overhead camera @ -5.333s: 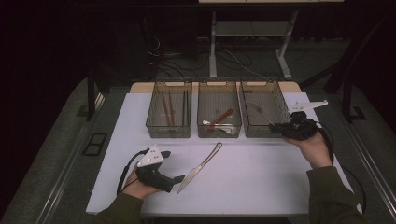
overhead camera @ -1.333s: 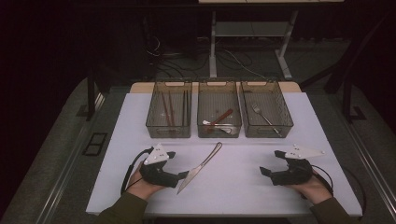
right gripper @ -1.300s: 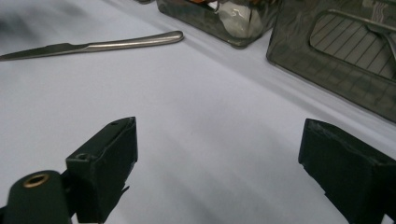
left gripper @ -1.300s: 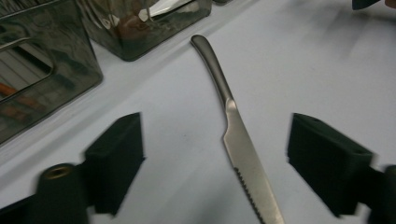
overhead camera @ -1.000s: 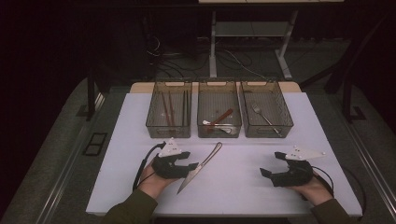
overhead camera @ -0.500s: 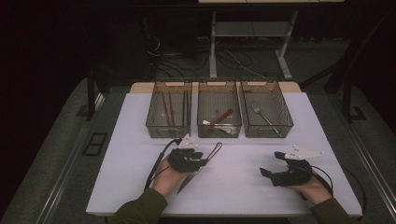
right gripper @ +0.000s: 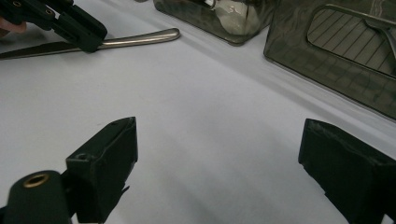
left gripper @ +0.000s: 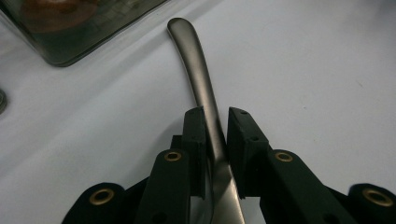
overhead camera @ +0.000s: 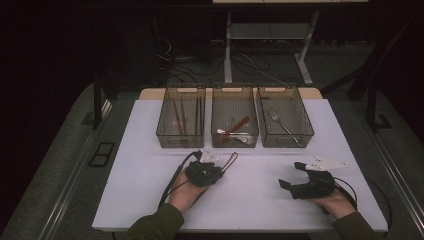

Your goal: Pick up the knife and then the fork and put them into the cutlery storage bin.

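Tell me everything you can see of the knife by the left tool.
The knife is one piece of brushed, dull-silver metal with a slim, rounded handle. It lies flat on the white table, handle end toward the middle bin. The left tool straddles it where handle meets blade, jaws close on both sides; contact isn't certain.

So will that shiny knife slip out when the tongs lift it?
It might slip a little: the knife looks like smooth polished metal, and the left tongs pinch only a narrow stretch where handle meets blade. It looks stiff, so it probably won't bend. Lying flat on the table, it is unlikely to roll.
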Available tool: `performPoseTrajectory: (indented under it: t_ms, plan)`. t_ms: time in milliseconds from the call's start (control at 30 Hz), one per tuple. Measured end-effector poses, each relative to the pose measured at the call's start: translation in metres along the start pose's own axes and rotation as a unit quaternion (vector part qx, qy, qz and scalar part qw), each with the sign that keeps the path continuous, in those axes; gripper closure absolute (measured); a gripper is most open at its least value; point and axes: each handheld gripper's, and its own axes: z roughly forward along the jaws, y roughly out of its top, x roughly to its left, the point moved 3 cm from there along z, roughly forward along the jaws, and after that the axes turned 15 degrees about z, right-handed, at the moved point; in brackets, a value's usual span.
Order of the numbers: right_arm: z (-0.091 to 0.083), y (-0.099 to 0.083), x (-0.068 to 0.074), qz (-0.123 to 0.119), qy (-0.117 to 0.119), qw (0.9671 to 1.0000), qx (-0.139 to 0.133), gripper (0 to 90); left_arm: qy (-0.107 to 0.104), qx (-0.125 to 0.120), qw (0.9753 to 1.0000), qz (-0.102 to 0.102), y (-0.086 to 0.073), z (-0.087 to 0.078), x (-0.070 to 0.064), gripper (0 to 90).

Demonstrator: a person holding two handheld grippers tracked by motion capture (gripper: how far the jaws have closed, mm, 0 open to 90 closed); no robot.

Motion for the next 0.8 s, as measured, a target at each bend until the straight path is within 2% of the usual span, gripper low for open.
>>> performPoseTrajectory:
  t_ms: [67,133,233,300,367,500,633,733,800]
  plan:
    - [0.0005,0.0001,-0.0005,-0.001,-0.001,1.0000,0.000,11.9,0.000,0.001,1.0000,-0.001,-0.0001,0.0001,0.0000,76.7]
    - [0.0006,0.0002,-0.0002,-0.001,-0.001,1.0000,0.000,11.9,0.003,0.004,1.0000,0.007,0.0003,0.0003,-0.0011,76.6]
    - [0.0006,0.0003,0.0004,-0.002,0.000,1.0000,-0.001,11.9,0.004,0.002,1.0000,0.000,0.0006,0.0008,-0.0015,77.3]
    - [0.0008,0.0002,0.0004,-0.002,-0.001,1.0000,0.000,11.9,0.008,0.008,0.9999,0.011,0.0006,0.0002,-0.0019,77.6]
    - [0.0008,0.0001,0.0002,-0.003,-0.001,1.0000,0.000,11.9,0.011,0.007,0.9999,0.011,0.0010,0.0003,-0.0027,78.5]
    - [-0.0004,0.0002,0.0005,-0.002,-0.001,1.0000,-0.001,11.9,0.008,0.002,0.9997,0.021,0.0010,0.0004,-0.0028,79.8]
    - [-0.0008,0.0003,-0.0001,-0.002,-0.002,1.0000,-0.001,11.9,0.007,0.003,0.9991,0.041,0.0005,-0.0005,-0.0027,79.9]
    - [-0.0004,0.0009,-0.0004,0.000,0.001,1.0000,0.004,11.9,0.000,0.002,0.9991,0.043,0.0003,-0.0019,-0.0024,79.9]
    - [0.0002,0.0019,-0.0001,0.003,0.014,0.9997,0.019,11.9,-0.007,0.005,0.9989,0.046,-0.0006,-0.0038,-0.0016,79.9]
